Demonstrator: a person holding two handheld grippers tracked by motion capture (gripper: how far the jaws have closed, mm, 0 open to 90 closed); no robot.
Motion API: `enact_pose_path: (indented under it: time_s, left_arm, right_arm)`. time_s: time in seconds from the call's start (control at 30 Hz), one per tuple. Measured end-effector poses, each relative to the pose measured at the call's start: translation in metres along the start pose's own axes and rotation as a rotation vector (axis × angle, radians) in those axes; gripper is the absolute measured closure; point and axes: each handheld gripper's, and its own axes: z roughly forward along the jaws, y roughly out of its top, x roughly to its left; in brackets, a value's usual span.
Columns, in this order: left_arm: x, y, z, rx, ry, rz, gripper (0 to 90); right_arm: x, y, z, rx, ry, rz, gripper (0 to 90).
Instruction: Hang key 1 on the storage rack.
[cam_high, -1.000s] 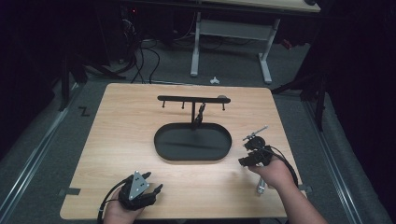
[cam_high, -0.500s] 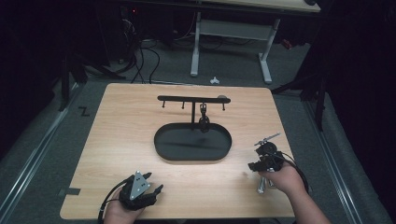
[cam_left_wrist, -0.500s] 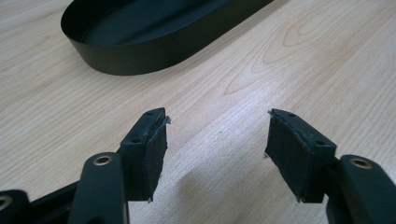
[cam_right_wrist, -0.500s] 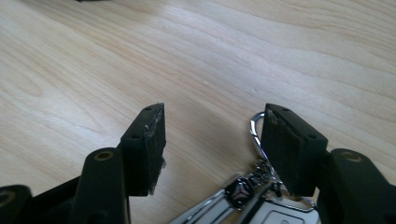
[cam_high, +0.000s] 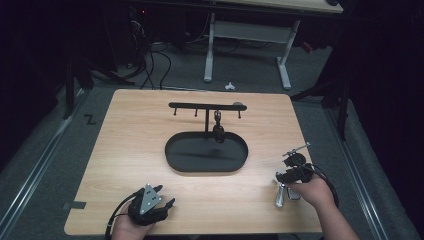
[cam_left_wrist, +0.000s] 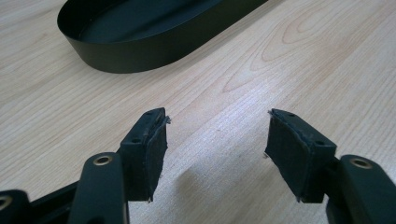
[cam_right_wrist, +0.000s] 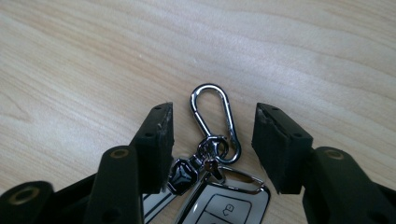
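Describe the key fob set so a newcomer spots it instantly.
On the wooden table, look right of the black oval tray, near the front right corner. The key fob set lies there between the right gripper's open jaws, topped by a shiny silver carabiner.

Silver carabiner (cam_right_wrist: 215, 122), black oval tray (cam_high: 206, 154), pale wood-grain table (cam_high: 130, 130), perhaps dark hanging fob (cam_high: 218, 133)

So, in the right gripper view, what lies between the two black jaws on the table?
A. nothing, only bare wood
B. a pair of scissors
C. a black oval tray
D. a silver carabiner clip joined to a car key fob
D: the silver carabiner clip lies flat on the wooden table between the open jaws of the right gripper, linked by a small ring to the car key fob below it.
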Motion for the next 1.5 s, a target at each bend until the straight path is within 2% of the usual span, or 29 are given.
enact_pose_path:
  time_s: [0.13, 0.33, 0.5, 0.77, 0.93, 1.03, 1.2, 1.23, 1.27, 1.3, 1.33, 1.43, 1.5]
  left_arm:
    - [0.000, 0.000, 0.000, 0.000, 0.001, 0.001, 38.5]
    - [0.001, 0.000, -0.001, 0.000, 0.003, -0.001, 38.5]
    - [0.001, 0.000, -0.001, -0.004, 0.003, -0.003, 38.5]
    - [0.001, 0.000, -0.001, -0.001, 0.001, 0.001, 38.5]
    - [0.000, 0.000, 0.000, -0.001, 0.000, 0.005, 38.5]
    - [0.000, 0.000, 0.000, -0.003, 0.000, 0.004, 38.5]
    - [0.001, 0.000, -0.001, -0.005, 0.001, 0.003, 38.5]
    - [0.001, 0.000, -0.001, -0.006, 0.001, 0.002, 38.5]
    - [0.001, 0.000, -0.001, -0.006, 0.001, 0.002, 38.5]
    - [0.001, 0.000, -0.001, -0.005, 0.000, 0.003, 38.5]
    - [0.001, 0.000, -0.001, -0.002, -0.001, 0.004, 38.5]
    - [0.000, 0.000, -0.001, -0.002, -0.001, 0.005, 38.5]
    - [0.000, 0.000, -0.001, -0.003, 0.000, 0.005, 38.5]
  right_arm:
    - [0.002, 0.000, 0.002, 0.013, -0.014, -0.011, 52.1]
    - [0.000, 0.002, 0.007, 0.025, -0.006, 0.028, 54.9]
    - [-0.003, 0.000, 0.006, 0.010, -0.004, 0.051, 62.5]
    - [-0.001, -0.002, 0.006, -0.009, -0.008, 0.036, 69.7]
    - [0.002, -0.001, 0.006, 0.003, 0.000, 0.030, 70.5]
    - [0.004, 0.000, 0.005, 0.005, 0.020, 0.041, 75.2]
    - [0.007, 0.004, 0.004, 0.019, 0.021, 0.041, 75.8]
    - [0.008, 0.005, 0.004, 0.017, 0.018, 0.030, 76.4]
    - [0.009, 0.005, 0.003, 0.009, 0.014, 0.025, 83.4]
    - [0.009, 0.006, -0.001, -0.022, 0.009, 0.019, 86.2]
    - [0.010, 0.008, -0.003, -0.024, 0.006, 0.016, 86.2]
    - [0.015, 0.010, -0.002, -0.004, -0.011, -0.031, 86.1]
    - [0.017, 0.011, -0.002, -0.012, -0.021, -0.035, 86.1]
